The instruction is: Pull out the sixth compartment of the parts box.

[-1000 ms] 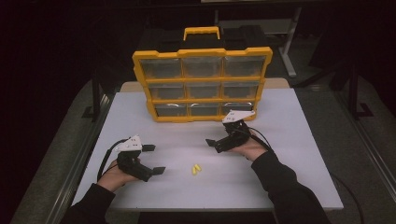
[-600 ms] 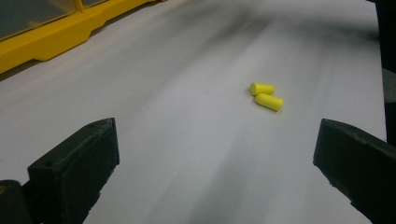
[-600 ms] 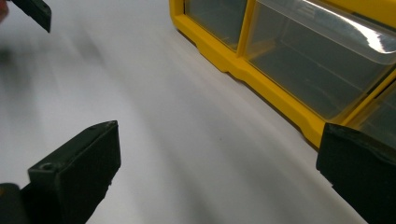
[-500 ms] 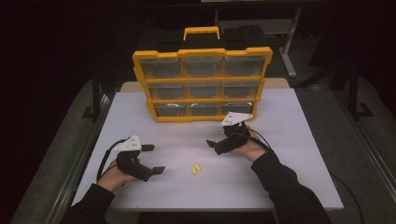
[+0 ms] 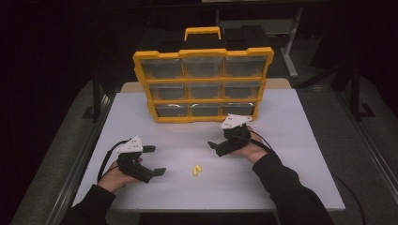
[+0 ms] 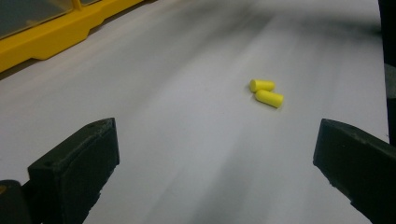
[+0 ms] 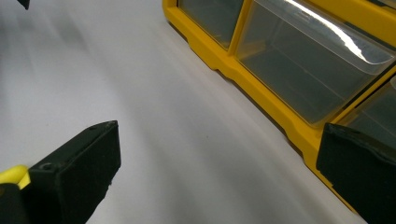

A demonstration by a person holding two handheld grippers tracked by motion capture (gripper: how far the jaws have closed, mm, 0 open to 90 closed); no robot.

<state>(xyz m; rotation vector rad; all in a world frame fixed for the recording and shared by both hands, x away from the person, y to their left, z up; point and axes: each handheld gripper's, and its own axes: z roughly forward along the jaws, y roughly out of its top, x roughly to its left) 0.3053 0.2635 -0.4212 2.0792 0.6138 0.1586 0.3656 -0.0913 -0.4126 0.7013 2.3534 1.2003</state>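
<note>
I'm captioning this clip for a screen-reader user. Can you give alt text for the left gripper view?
Two yellow earplugs lie side by side on a white table, ahead of the left gripper, whose two black jaws stand wide apart with nothing between them. The yellow organizer case edges the upper left corner.

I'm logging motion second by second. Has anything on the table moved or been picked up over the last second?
Nothing visibly changed: the left gripper and right gripper rest open on the table, the two yellow earplugs lie untouched between them, and the yellow drawer case stands where it was.
</note>
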